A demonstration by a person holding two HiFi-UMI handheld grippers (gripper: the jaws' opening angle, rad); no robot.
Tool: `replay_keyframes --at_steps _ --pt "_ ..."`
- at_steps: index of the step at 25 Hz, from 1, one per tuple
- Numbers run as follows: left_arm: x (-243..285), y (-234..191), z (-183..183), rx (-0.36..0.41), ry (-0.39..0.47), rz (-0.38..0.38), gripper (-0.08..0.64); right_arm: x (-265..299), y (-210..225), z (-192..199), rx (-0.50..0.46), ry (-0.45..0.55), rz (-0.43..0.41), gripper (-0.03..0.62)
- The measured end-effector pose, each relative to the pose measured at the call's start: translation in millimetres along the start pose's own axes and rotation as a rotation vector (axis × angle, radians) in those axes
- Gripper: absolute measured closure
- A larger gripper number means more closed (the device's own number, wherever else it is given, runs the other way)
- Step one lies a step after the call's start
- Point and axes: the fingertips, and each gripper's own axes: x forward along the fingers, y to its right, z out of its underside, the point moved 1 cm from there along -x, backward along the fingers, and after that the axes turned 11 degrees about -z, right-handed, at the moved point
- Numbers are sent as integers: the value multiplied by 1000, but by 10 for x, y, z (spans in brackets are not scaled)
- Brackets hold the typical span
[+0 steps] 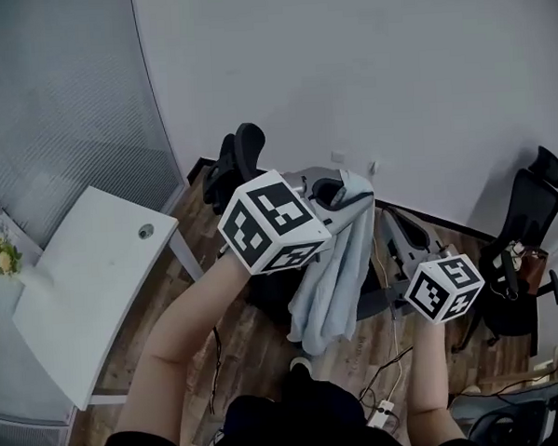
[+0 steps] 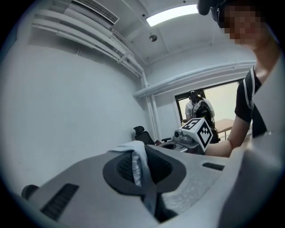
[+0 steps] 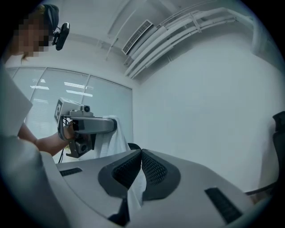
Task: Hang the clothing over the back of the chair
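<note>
**Q:** Which step of the task is shown?

**A:** The carry. The pale blue garment [image 1: 330, 278] is held in the air between the two grippers, above the wooden floor [image 1: 267, 344]. It does not yet rest on anything. The left gripper [image 2: 142, 168] has its jaws pressed together on a fold of the fabric. The right gripper [image 3: 140, 173] likewise pinches a thin edge of it. Most of the cloth hangs from the left grip.

**Q:** Where is the target?

**A:** A black office chair [image 1: 242, 156] stands beyond the garment by the wall, with its headrest showing past the left gripper. A second office chair [image 1: 530, 215] stands well apart at the right.

**Q:** What does the next move call for?

**A:** Probably taking the cloth over the top of the chair's back with both grips kept closed. It would then be lowered so that fabric falls on both sides, and only then let go.
</note>
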Motion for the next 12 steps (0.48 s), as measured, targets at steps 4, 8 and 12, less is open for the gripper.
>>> replay_keyframes --at_steps 4,8,12 --pt "260 -335 -32 -19 -19 -23 543 202 265 -55 -20 -1 -37 563" --pt "421 -689 -115 -31 -29 -69 543 391 435 -72 -26 16 -74 563" --pt "371 -1114 -232 -51 -11 -153 543 589 531 -28 -20 21 -120 563"
